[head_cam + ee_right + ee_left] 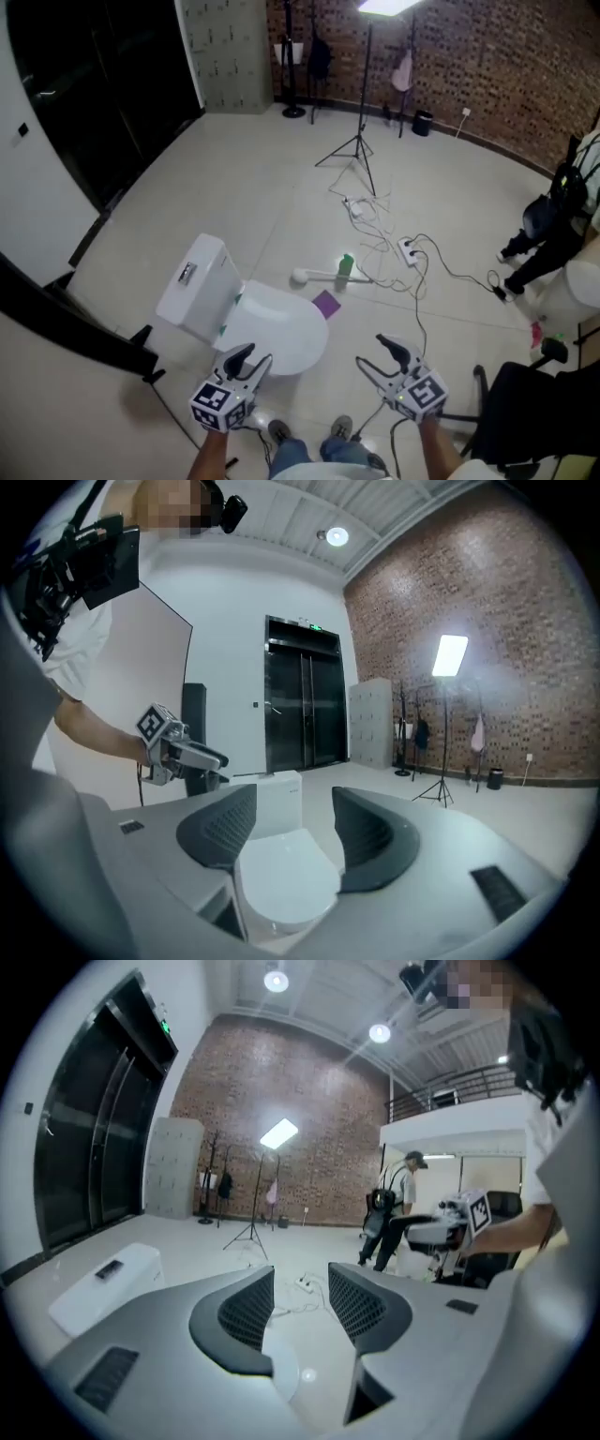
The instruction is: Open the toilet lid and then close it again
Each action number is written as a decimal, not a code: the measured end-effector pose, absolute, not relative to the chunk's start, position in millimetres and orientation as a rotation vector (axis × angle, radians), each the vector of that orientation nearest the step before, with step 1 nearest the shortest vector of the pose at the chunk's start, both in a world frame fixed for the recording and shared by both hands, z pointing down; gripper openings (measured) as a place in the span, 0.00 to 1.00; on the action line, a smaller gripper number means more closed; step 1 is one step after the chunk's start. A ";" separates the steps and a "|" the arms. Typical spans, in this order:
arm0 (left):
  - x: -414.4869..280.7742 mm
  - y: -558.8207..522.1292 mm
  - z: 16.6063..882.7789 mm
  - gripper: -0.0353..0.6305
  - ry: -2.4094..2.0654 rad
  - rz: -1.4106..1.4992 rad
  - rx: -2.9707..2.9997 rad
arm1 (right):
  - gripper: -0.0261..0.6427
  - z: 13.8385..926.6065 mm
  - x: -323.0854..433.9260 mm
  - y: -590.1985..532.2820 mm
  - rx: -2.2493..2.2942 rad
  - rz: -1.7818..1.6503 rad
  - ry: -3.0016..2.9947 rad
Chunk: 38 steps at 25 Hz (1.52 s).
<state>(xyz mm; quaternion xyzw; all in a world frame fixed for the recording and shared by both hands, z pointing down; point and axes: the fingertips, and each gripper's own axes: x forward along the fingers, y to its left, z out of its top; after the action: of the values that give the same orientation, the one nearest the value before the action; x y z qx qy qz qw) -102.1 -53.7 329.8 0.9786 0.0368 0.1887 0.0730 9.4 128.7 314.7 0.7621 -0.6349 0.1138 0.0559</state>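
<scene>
A white toilet stands on the pale floor with its lid [277, 335] down flat; its tank [192, 286] lies to the upper left. The lid [281, 878] also shows between the jaws in the right gripper view. My left gripper [255, 358] hovers over the bowl's near left edge, jaws apart, nothing between them. My right gripper [383, 354] hangs to the right of the bowl, open and empty. The left gripper view looks across the room, with the tank [105, 1282] at its left and the right gripper [441, 1233] at its right. Neither gripper touches the toilet.
A toilet brush with a green bottle [346, 267] and a purple sheet [326, 304] lie behind the bowl. Cables and a power strip [410, 250] trail across the floor to a light stand [358, 150]. A black chair [525, 408] is at right; a person [551, 234] stands far right.
</scene>
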 end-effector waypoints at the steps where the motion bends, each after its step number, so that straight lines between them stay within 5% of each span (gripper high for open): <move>1: -103.9 -55.2 302.5 0.32 0.125 0.501 2.961 | 0.43 297.8 9.3 123.9 2.325 0.320 -1.927; 11: -121.5 -12.5 156.8 0.32 0.409 0.078 3.054 | 0.43 206.1 -13.0 101.7 2.287 0.181 -2.037; 38: -135.8 26.1 161.9 0.30 0.478 0.057 3.046 | 0.43 223.6 -71.2 107.9 2.202 0.249 -2.077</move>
<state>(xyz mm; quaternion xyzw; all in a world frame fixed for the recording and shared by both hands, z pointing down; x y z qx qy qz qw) -135.8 26.1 161.9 0.9873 0.1550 0.0184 0.0288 -71.2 107.9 223.6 0.7240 -0.6829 0.0818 0.0525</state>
